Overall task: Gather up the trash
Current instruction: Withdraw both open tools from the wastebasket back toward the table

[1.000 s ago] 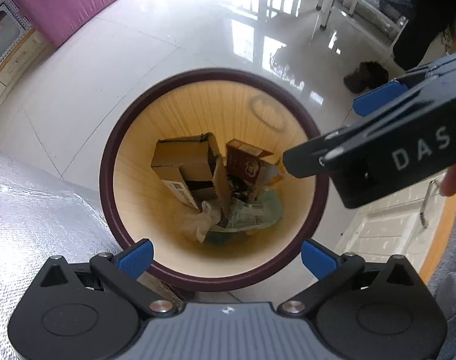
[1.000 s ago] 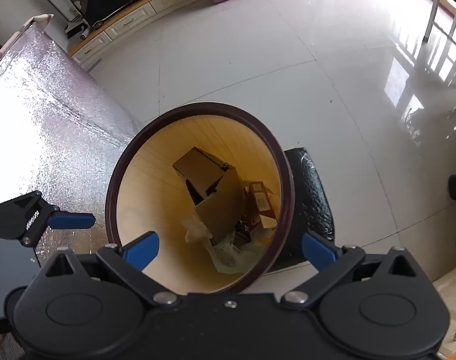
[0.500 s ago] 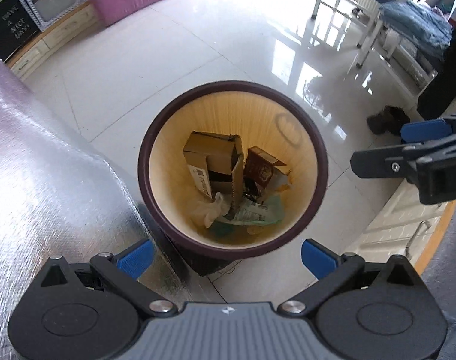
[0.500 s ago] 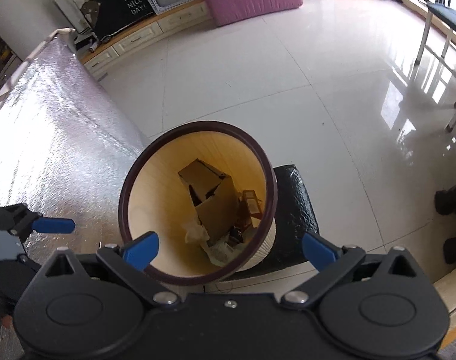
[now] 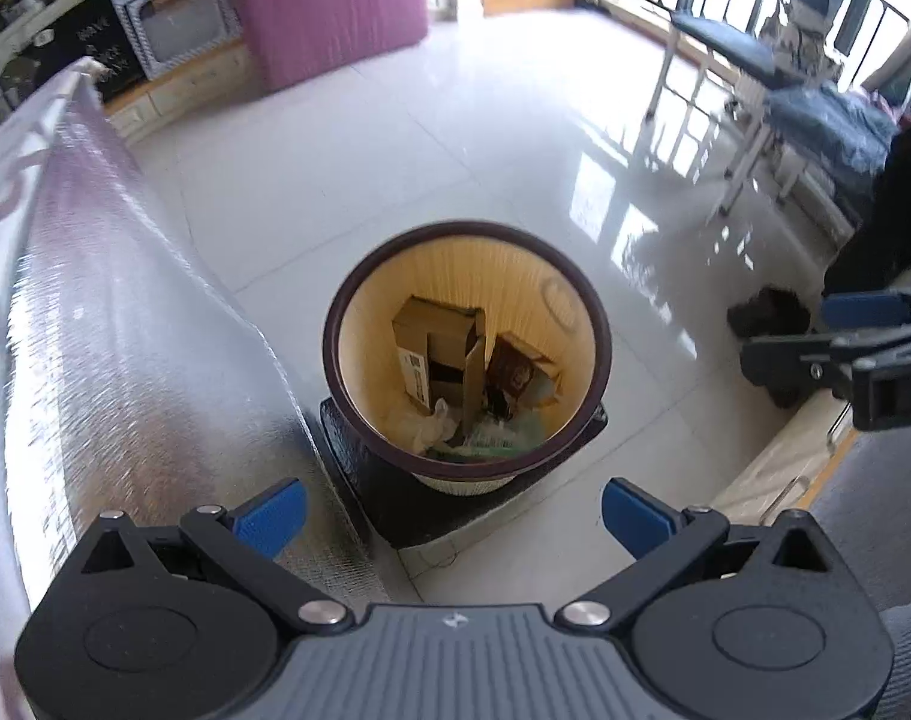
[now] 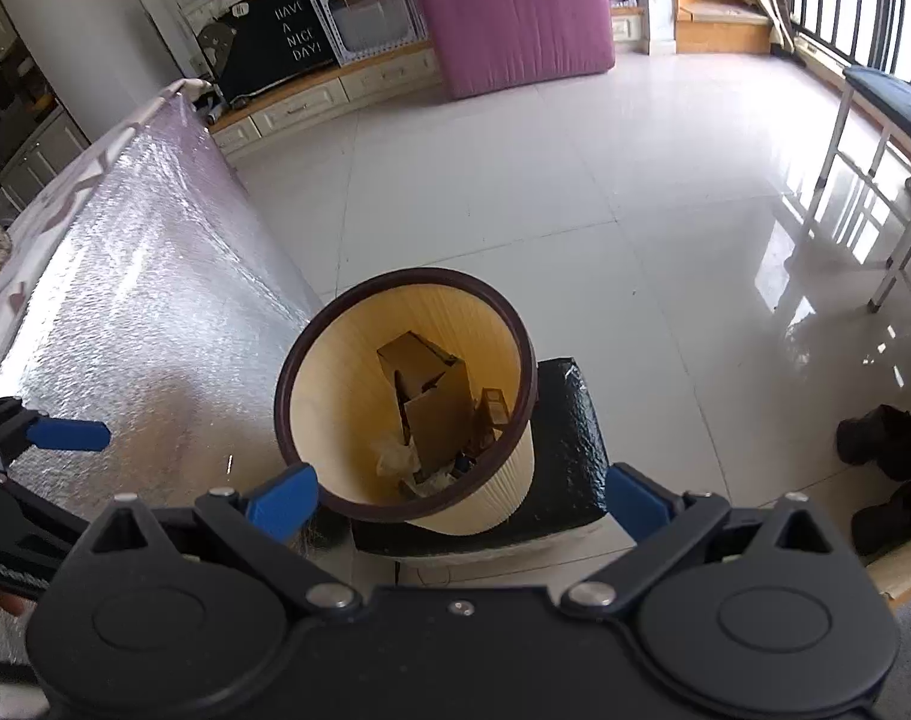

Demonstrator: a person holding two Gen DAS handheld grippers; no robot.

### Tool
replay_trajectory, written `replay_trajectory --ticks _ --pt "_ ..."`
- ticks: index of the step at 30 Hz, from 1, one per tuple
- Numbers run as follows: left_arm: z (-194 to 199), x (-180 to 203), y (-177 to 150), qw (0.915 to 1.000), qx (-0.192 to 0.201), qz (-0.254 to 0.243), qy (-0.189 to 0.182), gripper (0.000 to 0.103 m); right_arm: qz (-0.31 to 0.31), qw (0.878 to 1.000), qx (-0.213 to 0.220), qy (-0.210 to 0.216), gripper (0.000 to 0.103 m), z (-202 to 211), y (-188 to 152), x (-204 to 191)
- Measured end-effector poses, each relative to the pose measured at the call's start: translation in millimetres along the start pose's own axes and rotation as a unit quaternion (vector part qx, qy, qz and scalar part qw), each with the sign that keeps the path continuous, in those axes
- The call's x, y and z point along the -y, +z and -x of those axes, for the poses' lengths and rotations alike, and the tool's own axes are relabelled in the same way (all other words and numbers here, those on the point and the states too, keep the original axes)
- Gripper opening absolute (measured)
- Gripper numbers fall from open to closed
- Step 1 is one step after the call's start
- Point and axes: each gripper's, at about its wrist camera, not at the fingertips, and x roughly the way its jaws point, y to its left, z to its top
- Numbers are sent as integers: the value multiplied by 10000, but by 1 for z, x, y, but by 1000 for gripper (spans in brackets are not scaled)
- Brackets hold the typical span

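A cream waste bin with a dark brown rim (image 5: 335, 354) (image 6: 284, 396) stands on a black mat on the floor. Inside lie a brown cardboard box (image 5: 437, 342) (image 6: 425, 384), a dark red carton (image 5: 515, 372), crumpled white paper (image 5: 425, 426) and a green-printed wrapper (image 5: 503, 435). My left gripper (image 5: 454, 510) hangs above and short of the bin, open and empty. High over the bin's near side, my right gripper (image 6: 461, 498) is open and empty too. Each gripper shows at the edge of the other's view, the right gripper (image 5: 845, 336) and the left gripper (image 6: 47, 435).
A table covered in silver foil (image 5: 95, 360) (image 6: 125, 324) runs along the left, close to the bin. A pink mattress (image 6: 509, 6) and low cabinets stand at the back. Metal-legged blue furniture (image 5: 755, 60) is on the right, with dark shoes (image 6: 881, 435) on the tiled floor.
Both grippers have risen and drawn back from the bin, which now looks much smaller. The right gripper has moved off to the right in the left wrist view. Both stayed open.
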Motion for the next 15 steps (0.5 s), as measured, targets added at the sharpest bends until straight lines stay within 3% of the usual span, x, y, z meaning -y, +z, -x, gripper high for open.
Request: replay_trajectory --ticks 6,15 --pt "33 -2 -14 9983 418 408 -44 103 103 9996 279 25 103 32 -13 -2" --pt "77 4 -33 9925 1056 549 -294 103 319 9969 715 -39 103 71 -24 -11"
